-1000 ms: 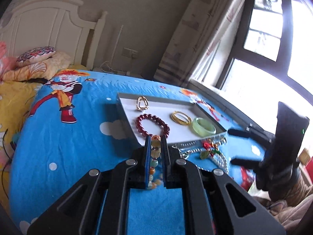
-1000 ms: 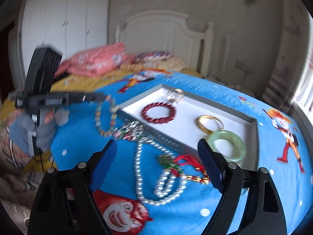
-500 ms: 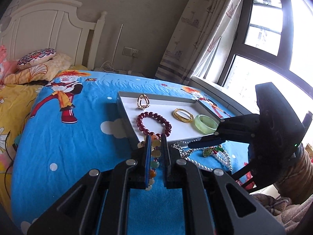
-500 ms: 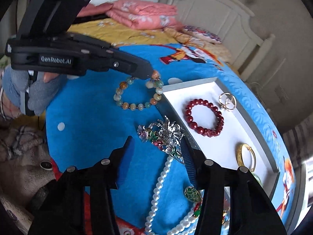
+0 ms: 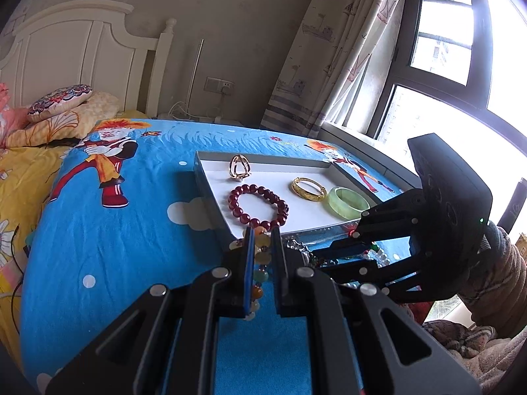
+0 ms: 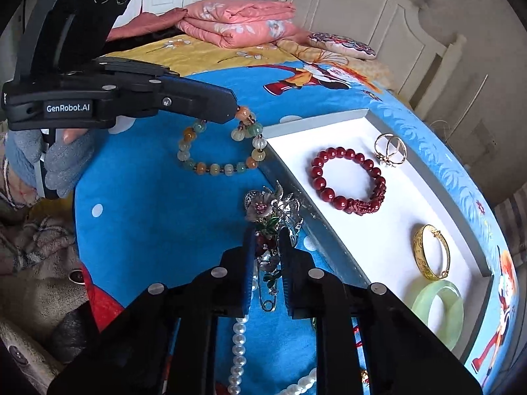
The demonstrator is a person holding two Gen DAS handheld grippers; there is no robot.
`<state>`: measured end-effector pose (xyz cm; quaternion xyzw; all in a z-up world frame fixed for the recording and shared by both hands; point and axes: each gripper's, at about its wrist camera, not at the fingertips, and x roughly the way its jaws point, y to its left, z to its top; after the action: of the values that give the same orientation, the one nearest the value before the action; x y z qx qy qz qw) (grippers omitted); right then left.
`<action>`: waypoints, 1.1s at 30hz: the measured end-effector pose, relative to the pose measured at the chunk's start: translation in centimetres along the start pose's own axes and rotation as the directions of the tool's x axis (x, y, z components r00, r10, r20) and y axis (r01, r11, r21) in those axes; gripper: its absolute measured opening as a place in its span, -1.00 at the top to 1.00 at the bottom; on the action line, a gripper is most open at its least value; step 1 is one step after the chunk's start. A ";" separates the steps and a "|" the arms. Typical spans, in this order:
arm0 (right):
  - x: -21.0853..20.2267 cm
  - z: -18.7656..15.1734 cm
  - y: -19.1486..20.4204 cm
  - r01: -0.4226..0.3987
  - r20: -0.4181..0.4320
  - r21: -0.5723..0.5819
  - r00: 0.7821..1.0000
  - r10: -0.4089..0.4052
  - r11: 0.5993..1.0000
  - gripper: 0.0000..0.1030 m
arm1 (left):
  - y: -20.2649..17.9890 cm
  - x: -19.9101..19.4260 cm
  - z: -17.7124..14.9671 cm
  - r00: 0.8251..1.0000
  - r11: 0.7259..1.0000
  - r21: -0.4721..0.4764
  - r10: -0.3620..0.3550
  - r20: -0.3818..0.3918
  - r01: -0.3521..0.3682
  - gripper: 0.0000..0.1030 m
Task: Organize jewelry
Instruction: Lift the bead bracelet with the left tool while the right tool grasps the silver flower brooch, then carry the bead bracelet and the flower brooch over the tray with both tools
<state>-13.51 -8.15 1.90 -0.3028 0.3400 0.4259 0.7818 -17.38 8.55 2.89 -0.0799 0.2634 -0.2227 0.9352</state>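
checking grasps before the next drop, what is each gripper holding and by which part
Left gripper pinches the multicolored bead bracelet by a few beads at its top, the loop hanging. Right gripper is closed on the silver floral brooch at its lower stem.

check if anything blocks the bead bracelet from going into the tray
Nothing visible does. The bead bracelet hangs from the left gripper just outside the tray rim, and the white floor beside the red bracelet is bare.

A blue cartoon-print bedspread [image 5: 115, 230] covers the bed, beside a yellow flowered sheet [image 6: 197, 54]. A folded pink quilt [image 6: 237, 23] lies near a round patterned cushion [image 5: 59, 102] by the white headboard [image 5: 82, 56]. A patterned curtain [image 5: 332, 49] hangs beside the dark-framed window [image 5: 438, 75]. A wall socket [image 5: 219, 84] sits beyond the bed.
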 end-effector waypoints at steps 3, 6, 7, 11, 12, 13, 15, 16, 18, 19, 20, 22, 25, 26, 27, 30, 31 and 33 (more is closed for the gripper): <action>0.2 0.3 -0.1 -0.003 0.001 0.007 1.000 0.003 1.000 0.67 | 0.0 0.0 0.0 1.000 1.000 0.002 0.002 -0.002 -0.002 0.82; 0.4 0.1 0.0 0.001 -0.004 0.009 1.000 -0.001 1.000 0.67 | -0.1 0.0 0.0 1.000 1.000 0.006 0.004 -0.001 -0.004 0.82; 0.5 0.0 0.2 0.009 0.001 0.003 1.000 -0.009 1.000 0.67 | -0.1 0.0 0.0 1.000 1.000 0.008 0.004 -0.001 -0.004 0.82; 0.0 -0.4 1.0 0.034 0.038 -0.018 0.999 -0.033 0.999 0.68 | -0.2 0.0 0.0 1.000 1.000 0.016 0.008 0.001 -0.008 0.82; -0.4 -0.4 1.0 0.035 0.054 -0.007 0.998 -0.035 0.999 0.68 | -0.2 0.0 0.0 1.000 1.000 0.018 0.008 0.000 -0.008 0.82; -0.9 -0.5 1.0 0.036 0.078 0.005 0.996 -0.036 0.999 0.68 | -0.2 0.1 0.0 1.000 1.000 0.017 0.009 0.000 -0.009 0.82; -1.7 -0.6 0.7 0.043 0.114 0.039 0.992 -0.047 0.998 0.68 | -0.3 0.2 0.0 1.000 1.000 0.018 0.011 -0.001 -0.011 0.82; -2.1 -0.7 0.4 0.041 0.129 0.059 0.990 -0.048 0.997 0.68 | -0.3 0.2 0.0 1.000 1.000 0.020 0.012 -0.003 -0.012 0.82; -2.9 -0.8 -0.1 0.054 0.163 0.097 0.984 -0.069 0.994 0.68 | -0.3 0.3 0.0 1.000 1.000 0.022 0.017 -0.005 -0.017 0.82; -3.1 -0.9 -0.5 0.064 0.172 0.118 0.982 -0.084 0.991 0.68 | -0.3 0.3 0.0 1.000 1.000 0.023 0.018 -0.006 -0.018 0.82; -3.4 -1.0 -0.8 0.068 0.186 0.145 0.978 -0.094 0.987 0.68 | -0.3 0.3 0.0 1.000 1.000 0.024 0.019 -0.006 -0.018 0.82; -3.9 -1.3 -1.5 0.055 0.215 0.194 0.972 -0.097 0.980 0.68 | -0.3 0.3 0.0 1.000 1.000 0.024 0.019 -0.006 -0.019 0.82; -4.4 -1.7 -2.3 0.055 0.245 0.251 0.962 -0.119 0.966 0.68 | -0.4 0.3 0.0 1.000 1.000 0.024 0.020 -0.006 -0.020 0.82; -4.6 -1.8 -2.5 0.059 0.250 0.264 0.960 -0.127 0.963 0.68 | -0.3 0.3 0.0 1.000 0.999 0.025 0.021 -0.006 -0.021 0.82; -4.7 -1.9 -2.6 0.062 0.254 0.277 0.958 -0.135 0.959 0.68 | -0.3 0.2 0.0 1.000 0.999 0.025 0.021 -0.006 -0.021 0.82; -5.0 -2.0 -3.2 0.057 0.264 0.307 0.954 -0.143 0.950 0.68 | -0.3 0.2 0.0 1.000 0.999 0.025 0.022 -0.006 -0.022 0.82; -5.0 -2.0 -3.5 0.060 0.266 0.316 0.952 -0.149 0.947 0.68 | -0.3 0.2 0.0 1.000 0.999 0.025 0.023 -0.006 -0.023 0.82; -5.4 -2.3 -3.7 0.059 0.273 0.337 0.949 -0.157 0.940 0.68 | -0.3 0.2 0.0 1.000 0.999 0.026 0.027 -0.007 -0.026 0.82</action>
<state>-13.06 -14.09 5.50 -0.1213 0.2675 0.3605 0.8853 -17.33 8.20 2.83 -0.0634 0.2648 -0.2140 0.9381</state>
